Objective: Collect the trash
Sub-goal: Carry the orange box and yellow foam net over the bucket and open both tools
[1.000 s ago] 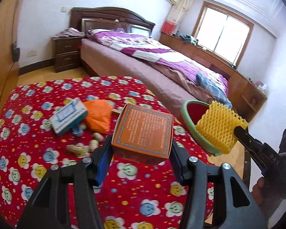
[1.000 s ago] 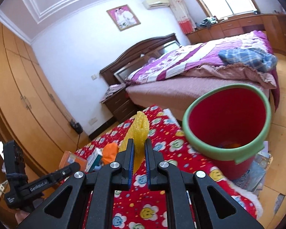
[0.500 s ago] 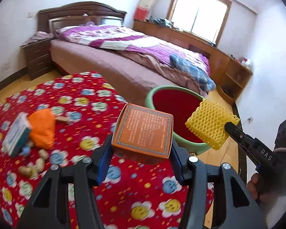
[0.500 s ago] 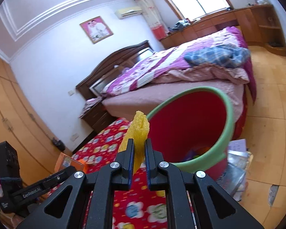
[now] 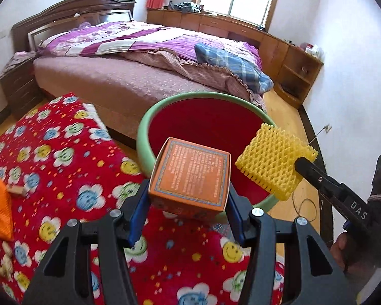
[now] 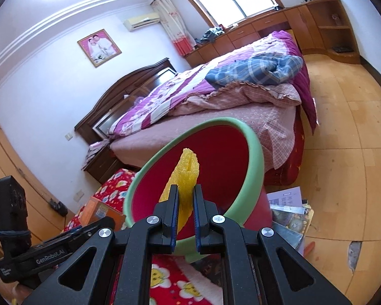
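The left gripper [image 5: 188, 200] pinched a square orange cardboard box [image 5: 190, 178] by two opposite sides, just over the near rim of the red plastic bin with a green rim [image 5: 143, 137]. The right gripper [image 6: 185, 198] squeezed a yellow foam fruit net [image 6: 186, 167] flat, also above the bin. Both seemed light; the net soft and springy, the box stiff but probably crushable. The bin's bottom was hidden
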